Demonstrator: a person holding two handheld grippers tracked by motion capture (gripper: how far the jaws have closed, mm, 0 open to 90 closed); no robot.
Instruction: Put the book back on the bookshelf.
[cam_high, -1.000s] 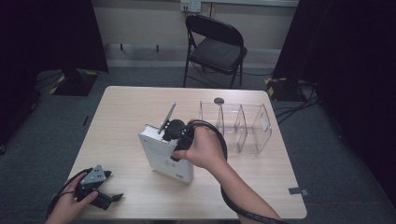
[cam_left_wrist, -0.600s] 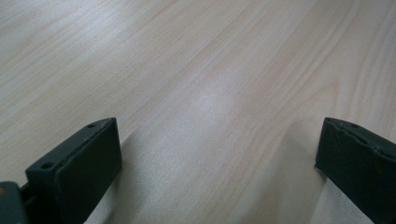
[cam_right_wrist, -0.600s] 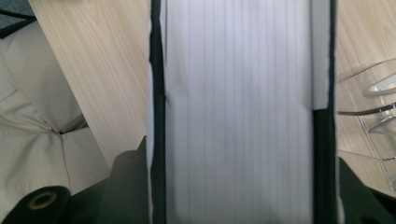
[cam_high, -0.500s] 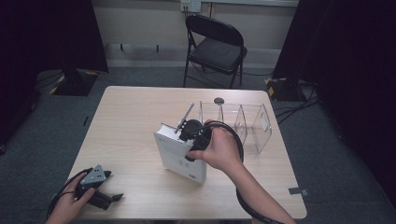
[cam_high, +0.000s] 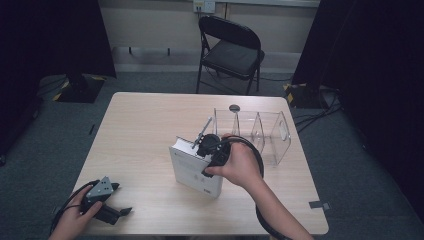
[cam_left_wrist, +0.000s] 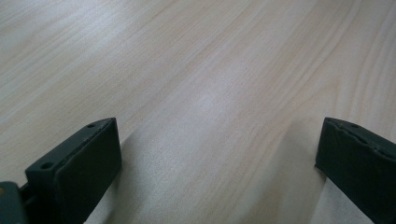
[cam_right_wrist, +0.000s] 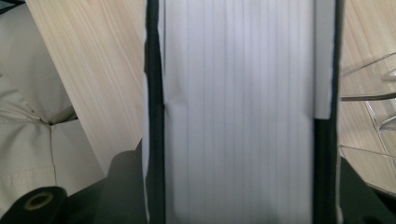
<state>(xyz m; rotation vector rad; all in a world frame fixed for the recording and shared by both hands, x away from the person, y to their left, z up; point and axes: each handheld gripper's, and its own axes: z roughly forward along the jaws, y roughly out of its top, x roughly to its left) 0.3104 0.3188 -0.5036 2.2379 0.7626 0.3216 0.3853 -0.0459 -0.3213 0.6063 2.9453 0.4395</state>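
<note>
A thick white book (cam_high: 192, 174) stands upright on the wooden table (cam_high: 140, 125), just left of a clear divided organizer (cam_high: 260, 132). My right gripper (cam_high: 200, 150) comes down over the book's top edge and is shut on it. In the right gripper view the book's (cam_right_wrist: 238, 93) pale page edges run between the two jaws of the right gripper (cam_right_wrist: 238, 191), with the organizer (cam_right_wrist: 373, 116) at the right edge. My left gripper (cam_high: 121, 199) rests at the table's front left corner, open. Between the left gripper's (cam_left_wrist: 217, 154) jaws lies nothing but bare wood.
A small dark disc (cam_high: 234, 107) lies on the table behind the organizer. A black folding chair (cam_high: 232, 50) stands beyond the far edge. Cables trail from both grippers.
My right gripper has carried the upright book to the right, closer to the clear organizer. The left gripper has stayed where it was.
</note>
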